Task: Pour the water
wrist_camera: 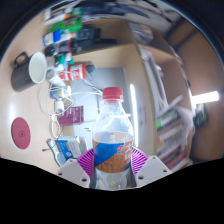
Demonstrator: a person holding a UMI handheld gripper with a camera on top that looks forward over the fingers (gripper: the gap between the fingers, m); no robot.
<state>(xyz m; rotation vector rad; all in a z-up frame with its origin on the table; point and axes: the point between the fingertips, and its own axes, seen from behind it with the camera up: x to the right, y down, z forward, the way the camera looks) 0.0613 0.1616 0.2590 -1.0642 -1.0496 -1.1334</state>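
In the gripper view, a clear plastic water bottle [113, 140] fills the lower centre of the frame, standing up along the line of the fingers, with a red cap [114, 95] at its top and a label of orange, blue and white wrapped round its lower body. The gripper [112, 163] is pinching the bottle: its two purple pads [87, 160] show at either side of the label, each pressed against the bottle's wall, and the pale finger bodies spread outward below them at the bottom of the frame. Beyond the bottle lies a light wooden counter [110, 70] that runs across the middle of the frame. At the upper left of the frame a white mug [38, 67] lies near a dark mug [20, 70] with a handle, the two just beside each other. Lower at the left edge a round red disc [21, 128] rests flat on the counter, well apart from the mugs. Between the mugs and the bottle sit a few small packages with red and white print [70, 73], and white cables [62, 103] trail across the counter toward the bottle. Just left of the bottle's base, some bluish packets [66, 148] lie near the left pad. Along the top of the frame a shelf [85, 25] carries green and other coloured items, too small to tell apart. At the right of the frame a bright lamp strip [205, 97] glows.
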